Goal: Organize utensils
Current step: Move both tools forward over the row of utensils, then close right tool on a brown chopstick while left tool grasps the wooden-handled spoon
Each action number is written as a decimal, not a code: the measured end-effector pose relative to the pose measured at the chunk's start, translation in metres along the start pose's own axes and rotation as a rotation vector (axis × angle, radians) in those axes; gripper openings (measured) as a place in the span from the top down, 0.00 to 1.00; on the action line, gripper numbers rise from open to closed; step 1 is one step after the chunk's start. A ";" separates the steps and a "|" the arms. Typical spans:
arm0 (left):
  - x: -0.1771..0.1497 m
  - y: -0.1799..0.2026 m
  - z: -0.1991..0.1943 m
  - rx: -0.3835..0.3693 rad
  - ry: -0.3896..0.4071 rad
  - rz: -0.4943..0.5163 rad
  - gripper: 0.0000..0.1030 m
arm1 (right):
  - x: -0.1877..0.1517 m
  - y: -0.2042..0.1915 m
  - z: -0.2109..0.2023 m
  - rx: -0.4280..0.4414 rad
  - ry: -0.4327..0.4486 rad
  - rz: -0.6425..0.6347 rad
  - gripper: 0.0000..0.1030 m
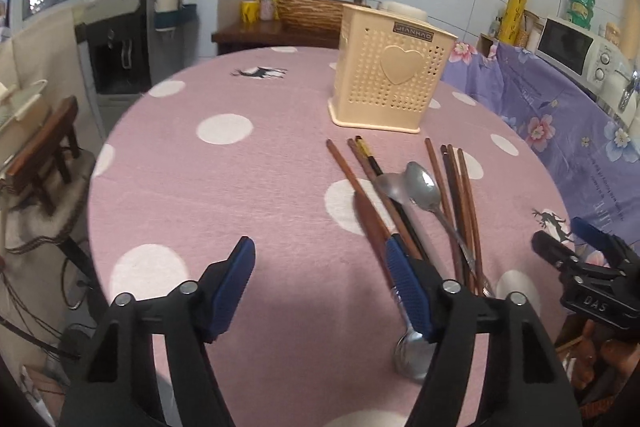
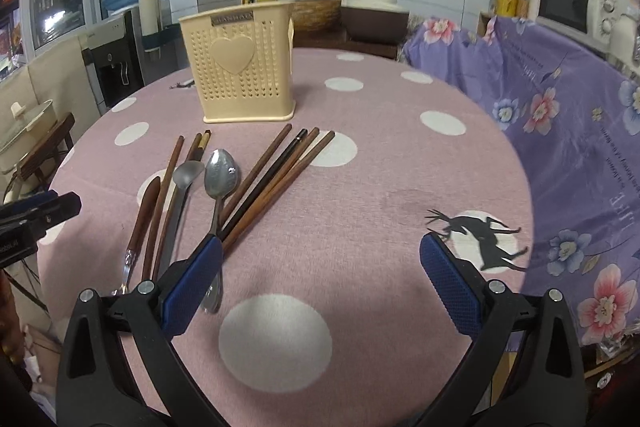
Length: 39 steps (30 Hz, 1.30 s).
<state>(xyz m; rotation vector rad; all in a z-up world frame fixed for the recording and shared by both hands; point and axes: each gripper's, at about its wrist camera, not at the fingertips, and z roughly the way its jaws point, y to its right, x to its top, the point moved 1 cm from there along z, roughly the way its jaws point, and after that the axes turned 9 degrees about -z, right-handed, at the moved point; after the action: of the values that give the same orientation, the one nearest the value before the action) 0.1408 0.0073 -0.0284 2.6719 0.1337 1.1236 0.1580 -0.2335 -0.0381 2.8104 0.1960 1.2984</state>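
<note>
Ahead of both claws, on the table (image 2: 360, 227): left claw (image 1: 320, 287) spread wide, pinching nothing, chopsticks (image 1: 460, 211) and spoons (image 1: 422, 187) just past its right finger. Holder (image 1: 390, 71) farther ahead. Right claw (image 2: 320, 287) spread, empty too.

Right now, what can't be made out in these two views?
- Inside of the cream perforated plastic utensil holder: hidden by its own walls, both views.
- Lower ends of the brown wooden chopsticks: behind the tongs' fingers, both views.
- Holder's brand plate: blurred in the right wrist view.
</note>
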 end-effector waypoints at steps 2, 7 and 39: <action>0.002 0.004 0.007 0.005 -0.018 0.009 0.38 | 0.008 0.003 0.011 0.013 -0.028 0.022 0.05; 0.005 0.011 0.019 0.011 -0.050 0.013 0.38 | 0.024 0.000 0.036 0.060 -0.089 0.059 0.20; 0.002 0.014 0.037 0.014 -0.105 0.031 0.38 | 0.020 0.037 0.075 0.135 -0.236 0.240 0.93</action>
<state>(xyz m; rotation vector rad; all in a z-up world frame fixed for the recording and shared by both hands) 0.1684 -0.0132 -0.0488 2.7476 0.0828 0.9915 0.2314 -0.2668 -0.0688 3.1518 -0.0674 1.0074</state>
